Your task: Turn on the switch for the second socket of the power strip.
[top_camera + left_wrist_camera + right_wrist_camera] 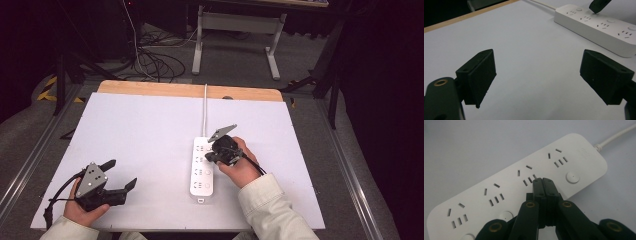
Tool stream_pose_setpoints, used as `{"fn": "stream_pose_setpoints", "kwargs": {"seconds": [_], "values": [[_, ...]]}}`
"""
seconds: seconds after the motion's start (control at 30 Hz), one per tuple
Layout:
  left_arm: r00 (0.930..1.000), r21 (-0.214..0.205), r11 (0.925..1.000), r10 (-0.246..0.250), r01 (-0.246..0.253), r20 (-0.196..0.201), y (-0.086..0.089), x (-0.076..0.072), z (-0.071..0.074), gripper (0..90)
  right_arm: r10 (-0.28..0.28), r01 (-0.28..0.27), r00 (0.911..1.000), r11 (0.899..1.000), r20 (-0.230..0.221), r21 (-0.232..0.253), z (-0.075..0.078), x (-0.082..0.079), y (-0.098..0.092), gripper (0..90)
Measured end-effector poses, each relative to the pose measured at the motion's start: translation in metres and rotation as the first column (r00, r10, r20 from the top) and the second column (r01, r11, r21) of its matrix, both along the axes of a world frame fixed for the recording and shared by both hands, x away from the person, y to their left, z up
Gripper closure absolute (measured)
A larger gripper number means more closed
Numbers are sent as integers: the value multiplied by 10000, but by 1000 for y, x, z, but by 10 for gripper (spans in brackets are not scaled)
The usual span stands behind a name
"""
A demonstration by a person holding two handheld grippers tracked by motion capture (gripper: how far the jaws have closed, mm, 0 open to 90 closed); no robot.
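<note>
A white power strip (202,167) with several sockets and round buttons lies near the middle of the white table, its cord (205,107) running to the far edge. My right gripper (209,152) is shut with nothing between its jaws, its tips (542,180) pressed down on the strip (524,182) beside the second socket from the cord end. My left gripper (121,174) rests at the near left, held by a hand, jaws wide open and empty; its fingers (480,75) frame bare table, with the strip (599,26) at the upper right.
The white table top (140,135) has a wooden strip along its far edge (165,89). Beyond it, cables (155,62) lie on the floor and a white table frame (235,35) stands. Metal rails run down both sides of the table.
</note>
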State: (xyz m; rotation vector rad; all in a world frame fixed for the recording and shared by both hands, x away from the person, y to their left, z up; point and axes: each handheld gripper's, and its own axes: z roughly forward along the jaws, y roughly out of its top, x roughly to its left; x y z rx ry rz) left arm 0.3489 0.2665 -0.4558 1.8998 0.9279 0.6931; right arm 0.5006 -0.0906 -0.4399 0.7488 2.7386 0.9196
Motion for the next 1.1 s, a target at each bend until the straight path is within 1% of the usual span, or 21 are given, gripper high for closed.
{"fn": "stream_pose_setpoints", "kwargs": {"seconds": [0.07, 0.2, 0.3, 0.6, 0.63, 0.67, 0.77, 0.8, 0.9, 0.93, 1.1], "values": [[10000, -4, 10000, 12, -12, -18, 0, 0, 0, 136, 42, -42, 10000, 9999, -5, -94, -1, 0, 1, 900], [10000, 20, 10000, -40, 40, -2, 0, 0, 0, 136, 57, -57, 9999, 9999, 88, -105, 0, -1, 2, 900], [10000, 11, 10000, -33, 33, -7, 0, 0, 0, 136, 68, -63, 9998, 9995, 160, -299, -1, -2, 3, 900], [10000, -5, 10000, -11, 11, -35, 0, 0, 0, 136, 62, -53, 9996, 9994, 272, -340, -1, -3, 4, 900], [10000, -81, 10000, 19, -20, -70, -1, 0, -1, 136, 73, -62, 9996, 9993, 289, -372, -1, -3, 4, 900], [10000, -65, 10000, 17, -18, -65, -1, 0, -1, 136, 98, -80, 9991, 9989, 417, -452, -1, -4, 5, 900], [10000, -80, 10000, 19, -19, -73, -1, 0, -1, 136, 150, -124, 9988, 9985, 476, -534, -1, -6, 6, 900], [10000, -17, 10000, 11, -11, -45, -1, 0, 0, 136, 143, -112, 9985, 9982, 530, -588, -2, -6, 6, 900], [10000, -3, 10000, -15, 15, -36, -1, 0, 0, 136, 130, -98, 9986, 9981, 516, -601, -2, -6, 6, 900], [10000, 14, 10000, -33, 33, -32, -1, 0, 0, 136, 111, -88, 9991, 9985, 419, -549, -2, -6, 6, 900], [10000, 20, 10000, -24, 24, -19, -1, 0, 0, 136, -100, 124, 9991, 9983, 417, -568, -3, -6, 7, 900]]}}
